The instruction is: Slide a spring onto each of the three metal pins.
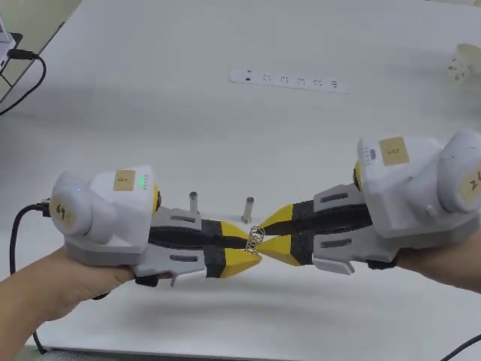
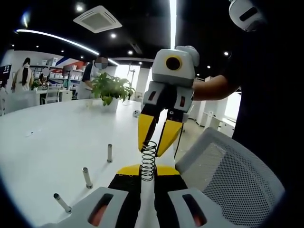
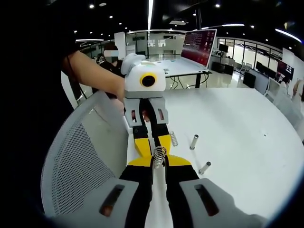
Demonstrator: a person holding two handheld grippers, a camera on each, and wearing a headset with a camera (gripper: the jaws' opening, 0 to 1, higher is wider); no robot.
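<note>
Left tool (image 2: 148, 172) narrow, holding spring (image 2: 148, 156) at tip. Right tool (image 3: 159, 164) narrow, tips meet spring's other end; can't tell if gripping. Three pins (image 2: 87, 177) on bench (image 2: 57, 137), left of left tool.

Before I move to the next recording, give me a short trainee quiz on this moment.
1. Count: how many metal pins stand in the left gripper view?
2. Multiple choice: the spring by the left tongs and right tongs is A) held up between both tips, B) threaded on a pin, C) lying loose.
3. True or false: the left tongs gape wide open.
Key: 1 three; 2 A; 3 false.
</note>
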